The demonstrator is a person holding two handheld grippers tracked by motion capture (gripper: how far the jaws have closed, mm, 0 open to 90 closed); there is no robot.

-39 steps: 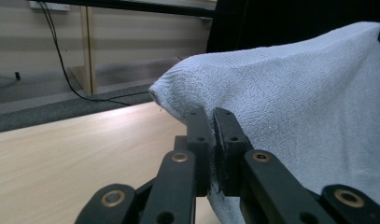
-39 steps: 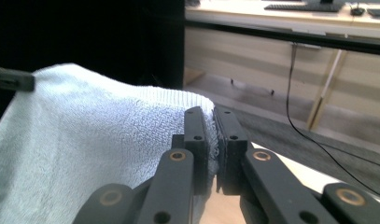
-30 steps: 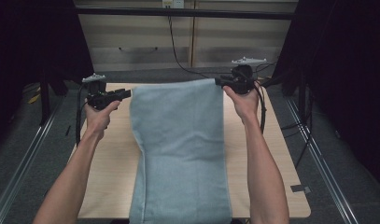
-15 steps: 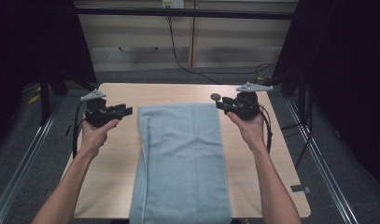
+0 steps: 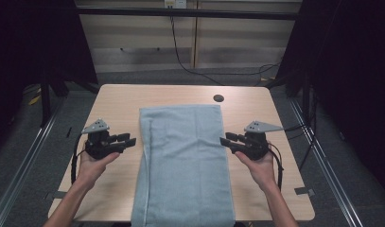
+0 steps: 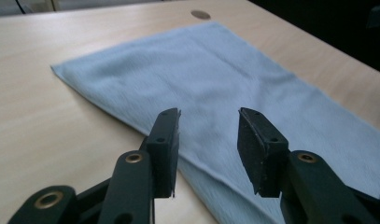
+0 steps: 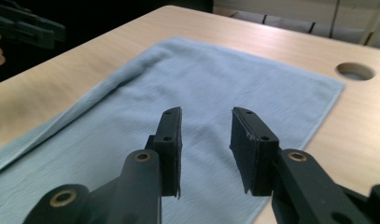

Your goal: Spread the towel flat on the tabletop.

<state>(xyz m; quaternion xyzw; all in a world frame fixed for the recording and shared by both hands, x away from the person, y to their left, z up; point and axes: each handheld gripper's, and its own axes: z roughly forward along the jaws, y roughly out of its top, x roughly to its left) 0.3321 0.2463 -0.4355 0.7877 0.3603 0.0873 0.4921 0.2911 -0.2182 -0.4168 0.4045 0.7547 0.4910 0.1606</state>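
Towel [image 5: 185, 161] flat on counter [image 5: 119, 101], near end over front edge. L hand-held gripper [image 5: 126, 140] and R hand-held gripper [image 5: 226, 140] flanking it, both released, nothing between jaws; R just closing a bit.

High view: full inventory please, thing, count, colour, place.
towel: 1, light blue, flat along the table's middle, near end hanging over the front edge
table: 1, light wood, centre
cable hole: 1, dark, round, just beyond the towel's far right corner
wall cable: 1, black, behind the table
left tool: 1, black, open, empty, left of the towel
right tool: 1, black, open, empty, right of the towel
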